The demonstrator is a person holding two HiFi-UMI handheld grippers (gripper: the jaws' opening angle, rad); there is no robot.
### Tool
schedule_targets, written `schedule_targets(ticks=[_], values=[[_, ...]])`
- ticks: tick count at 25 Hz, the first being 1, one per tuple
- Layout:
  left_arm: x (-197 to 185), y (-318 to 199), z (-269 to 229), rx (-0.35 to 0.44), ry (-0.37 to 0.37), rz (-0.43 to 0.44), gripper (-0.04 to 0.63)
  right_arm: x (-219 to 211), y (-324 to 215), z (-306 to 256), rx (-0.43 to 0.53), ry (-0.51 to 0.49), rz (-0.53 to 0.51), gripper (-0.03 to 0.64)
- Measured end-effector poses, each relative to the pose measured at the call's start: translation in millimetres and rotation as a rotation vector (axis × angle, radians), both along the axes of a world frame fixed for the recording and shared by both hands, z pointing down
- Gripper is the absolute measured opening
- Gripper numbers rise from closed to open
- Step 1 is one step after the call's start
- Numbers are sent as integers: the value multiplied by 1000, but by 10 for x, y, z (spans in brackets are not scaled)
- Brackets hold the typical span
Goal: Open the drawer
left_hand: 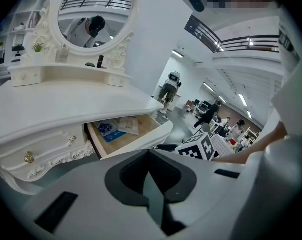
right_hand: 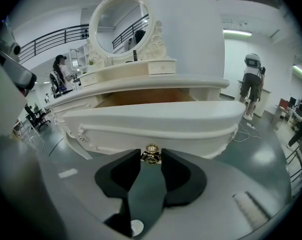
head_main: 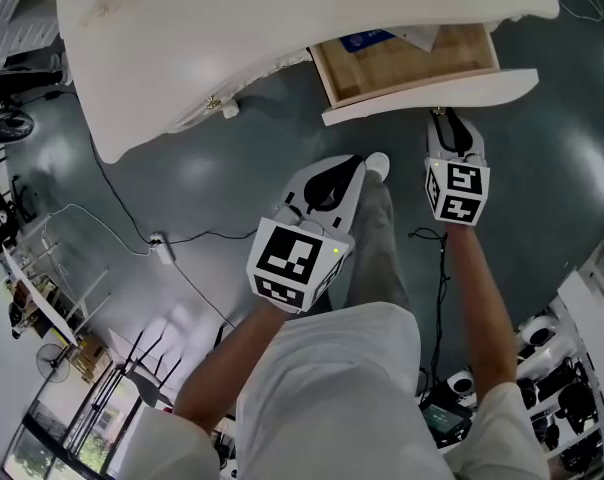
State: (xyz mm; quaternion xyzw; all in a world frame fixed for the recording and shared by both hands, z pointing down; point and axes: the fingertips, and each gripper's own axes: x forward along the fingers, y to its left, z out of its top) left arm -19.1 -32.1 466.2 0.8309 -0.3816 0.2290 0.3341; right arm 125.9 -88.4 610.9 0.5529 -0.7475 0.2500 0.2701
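Looking down, head view: a white dressing table (head_main: 232, 38) fills the top, and its drawer (head_main: 442, 92) stands out from it at upper right, with bare wood showing inside.
Right gripper, head view: the right gripper (head_main: 444, 118) has its tip against the middle of the drawer's white front.
Left gripper, head view: the left gripper (head_main: 352, 166) hangs over the grey floor (head_main: 182, 188), clear of the table, with its tip just beside the person's white shoe (head_main: 378, 165).
Left gripper view, claw: jaws together with nothing between them.
Left gripper view, scene: the open drawer sits under the tabletop and holds a blue booklet (left_hand: 105, 130) and a paper sheet (left_hand: 128, 125). A round mirror (left_hand: 93, 19) stands on the table, and the right gripper's marker cube (left_hand: 201, 146) is beside the drawer front.
Right gripper view, claw: both dark pads are clamped on the gold knob (right_hand: 151, 155) at the centre of the drawer front.
Right gripper view, drawer: its curved white front spans the frame just beyond the jaws, below the tabletop.
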Motion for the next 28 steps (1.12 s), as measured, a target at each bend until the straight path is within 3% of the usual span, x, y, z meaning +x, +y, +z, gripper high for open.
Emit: schedule_targets(ticks=[28], values=[[55,201,-28,13,4,49,9,166,502,16,-30,13,40,140]])
